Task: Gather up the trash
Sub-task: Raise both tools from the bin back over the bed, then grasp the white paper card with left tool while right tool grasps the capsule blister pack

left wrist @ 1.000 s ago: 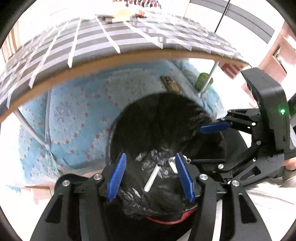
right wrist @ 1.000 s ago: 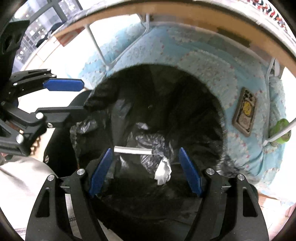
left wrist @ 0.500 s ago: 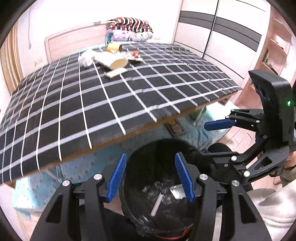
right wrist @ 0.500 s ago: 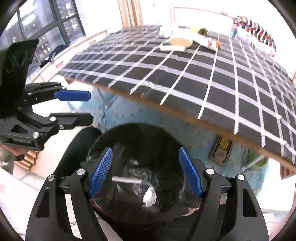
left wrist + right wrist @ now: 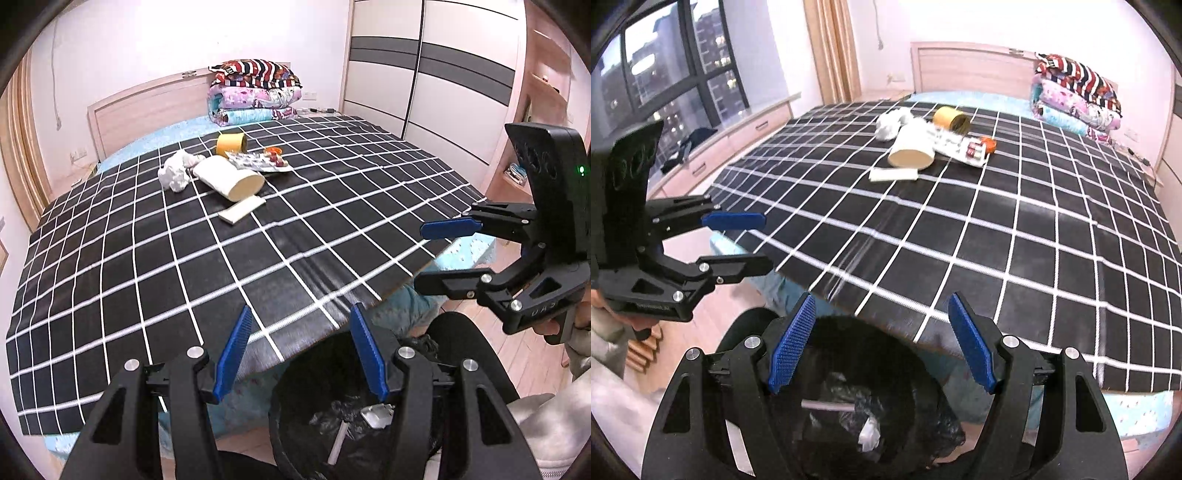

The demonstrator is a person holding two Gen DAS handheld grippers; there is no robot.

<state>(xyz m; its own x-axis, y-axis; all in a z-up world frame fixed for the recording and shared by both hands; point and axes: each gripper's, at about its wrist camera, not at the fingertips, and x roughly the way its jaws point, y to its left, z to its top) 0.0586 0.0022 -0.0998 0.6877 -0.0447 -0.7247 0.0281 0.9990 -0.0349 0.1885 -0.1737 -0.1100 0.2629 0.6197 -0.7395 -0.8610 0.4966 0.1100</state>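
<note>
Left wrist view: the left gripper (image 5: 301,347) hangs with its blue pads spread apart and nothing between them, above the black-lined trash bin (image 5: 295,391). Inside the bin lie a white stick (image 5: 338,441) and a crumpled white scrap (image 5: 376,416). Beyond the bin, far across the black checked cloth (image 5: 184,280), sits the trash pile: a crumpled tissue (image 5: 176,173), a cream cup on its side (image 5: 231,181), a flat white wrapper (image 5: 242,209) nearest the bin, a yellow tape roll (image 5: 231,143) and a foil packet (image 5: 258,162). The right gripper (image 5: 436,258) floats to the right of the bin, jaws parted, empty.

Right wrist view: the right gripper (image 5: 879,345) is spread wide and empty over the bin (image 5: 849,332); the stick (image 5: 827,406) and scrap (image 5: 868,435) lie within. The pile stays far beyond the bin: tissue (image 5: 892,123), cup (image 5: 912,151), wrapper (image 5: 894,173), roll (image 5: 951,119). The left gripper (image 5: 750,242), left of the bin, is parted and empty.
</note>
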